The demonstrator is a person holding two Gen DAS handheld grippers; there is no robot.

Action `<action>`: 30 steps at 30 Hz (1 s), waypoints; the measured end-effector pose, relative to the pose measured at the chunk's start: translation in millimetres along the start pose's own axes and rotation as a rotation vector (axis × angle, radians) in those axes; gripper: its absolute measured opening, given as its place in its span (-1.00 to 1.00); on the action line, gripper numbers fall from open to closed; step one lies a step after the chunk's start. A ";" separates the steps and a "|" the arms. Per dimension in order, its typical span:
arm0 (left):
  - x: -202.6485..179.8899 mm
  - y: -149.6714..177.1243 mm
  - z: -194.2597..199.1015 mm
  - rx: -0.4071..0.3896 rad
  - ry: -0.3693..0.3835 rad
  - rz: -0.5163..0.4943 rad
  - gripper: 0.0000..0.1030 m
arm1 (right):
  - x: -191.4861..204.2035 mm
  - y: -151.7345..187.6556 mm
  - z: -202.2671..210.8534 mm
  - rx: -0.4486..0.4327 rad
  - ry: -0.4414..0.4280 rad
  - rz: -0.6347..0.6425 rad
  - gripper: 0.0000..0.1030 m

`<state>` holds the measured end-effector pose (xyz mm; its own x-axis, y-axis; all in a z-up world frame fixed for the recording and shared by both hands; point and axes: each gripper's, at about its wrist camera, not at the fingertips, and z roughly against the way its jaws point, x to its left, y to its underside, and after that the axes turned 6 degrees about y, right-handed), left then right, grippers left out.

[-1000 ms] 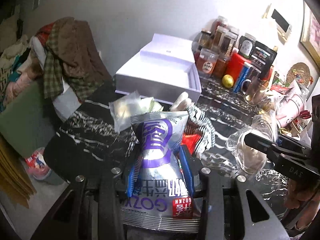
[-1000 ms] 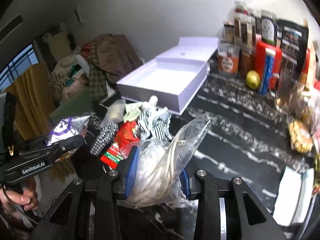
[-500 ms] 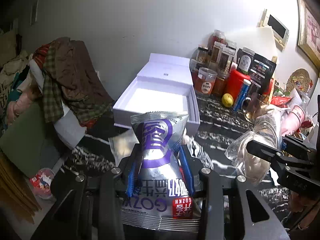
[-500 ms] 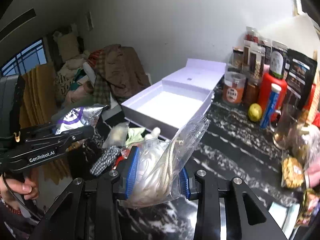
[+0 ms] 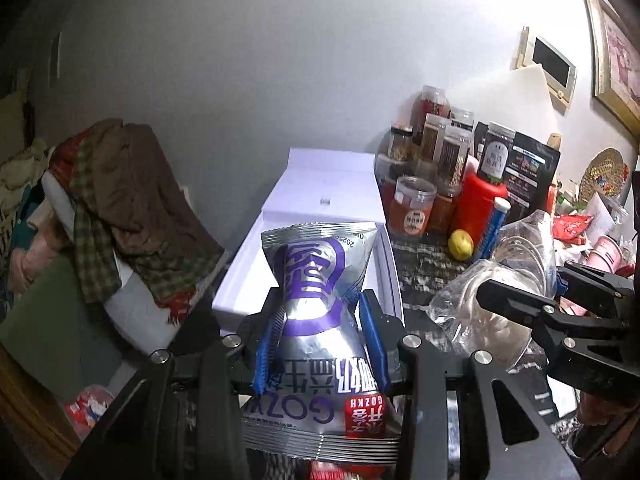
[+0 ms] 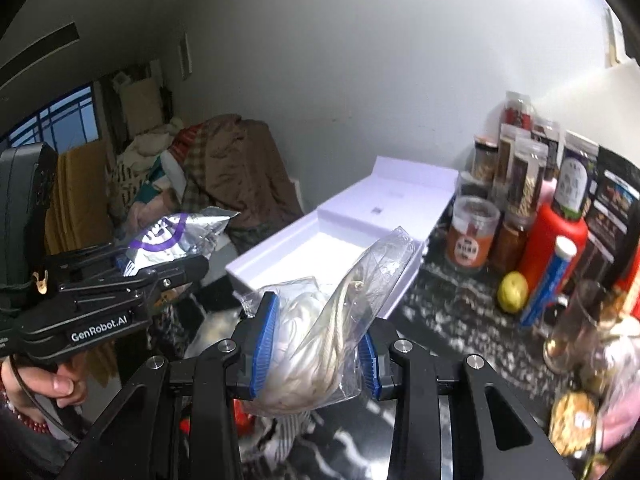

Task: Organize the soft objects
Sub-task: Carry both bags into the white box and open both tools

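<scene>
Left gripper: I am pinching the silver snack pouch between my blue pads, its neck squeezed and its top flaring above them.
Right gripper: I am clamping the clear bag of white cord, the plastic bulging up out of the pads.
What is changing: I am lifting both loads up off the dark marbled counter; a second ago the heap of small soft things lay in plain sight just ahead of my pads, and now it is dropping out of view below them.
White box: it is coming straight ahead of the pouch, open, lid folded back against the wall, its tray looking bare.
Jars and bottles: they are standing just right of the box, near my right-hand path.
Meaning for the task: I judge both items are in carry, heading for the box, neither yet over its tray.
Next need: I am guessing a forward reach, then a release above the tray.
</scene>
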<state>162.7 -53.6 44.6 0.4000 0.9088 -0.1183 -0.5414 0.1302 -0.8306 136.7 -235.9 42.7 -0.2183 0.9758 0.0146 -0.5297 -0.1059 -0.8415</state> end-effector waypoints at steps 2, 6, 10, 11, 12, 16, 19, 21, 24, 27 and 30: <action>1.3 -9.6 -7.0 -0.012 -0.002 -0.012 -0.25 | -3.6 -8.8 -7.5 -0.011 -0.001 0.000 -0.29; 3.2 -25.9 -22.3 -0.028 -0.010 -0.035 -0.25 | -10.6 -23.1 -23.3 -0.023 -0.005 0.002 -0.29; 6.7 -40.4 -44.4 -0.036 -0.019 -0.068 -0.25 | -18.6 -35.0 -43.4 -0.026 -0.001 0.004 -0.29; 7.7 -43.2 -48.7 -0.036 -0.018 -0.071 -0.25 | -21.3 -38.4 -50.4 -0.026 0.001 0.004 -0.29; 9.4 -46.3 -54.9 -0.034 -0.017 -0.075 -0.25 | -23.9 -39.7 -54.1 -0.025 0.002 0.003 -0.29; 15.6 -59.3 -79.9 -0.028 -0.020 -0.084 -0.25 | -34.3 -47.4 -78.0 -0.013 0.003 -0.004 -0.29; 18.8 -66.3 -99.5 -0.018 -0.032 -0.097 -0.25 | -42.1 -51.9 -97.1 0.000 0.013 -0.007 -0.29; 19.6 -68.6 -109.7 -0.011 -0.038 -0.107 -0.25 | -45.7 -53.6 -109.0 0.008 0.021 -0.007 -0.29; 21.9 -71.0 -128.5 0.009 -0.045 -0.117 -0.25 | -50.3 -55.1 -126.5 0.025 0.026 -0.004 -0.29; 22.6 -71.7 -146.6 0.024 -0.055 -0.135 -0.25 | -53.0 -55.1 -140.1 0.041 0.024 -0.003 -0.29; 24.0 -70.3 -164.4 0.053 -0.059 -0.140 -0.25 | -55.0 -53.9 -154.1 0.064 0.016 -0.004 -0.29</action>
<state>331.9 -106.1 10.8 0.4309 0.9019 0.0307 -0.5221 0.2769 -0.8067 303.5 -254.3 4.0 -0.2031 0.9791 0.0085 -0.5817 -0.1136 -0.8054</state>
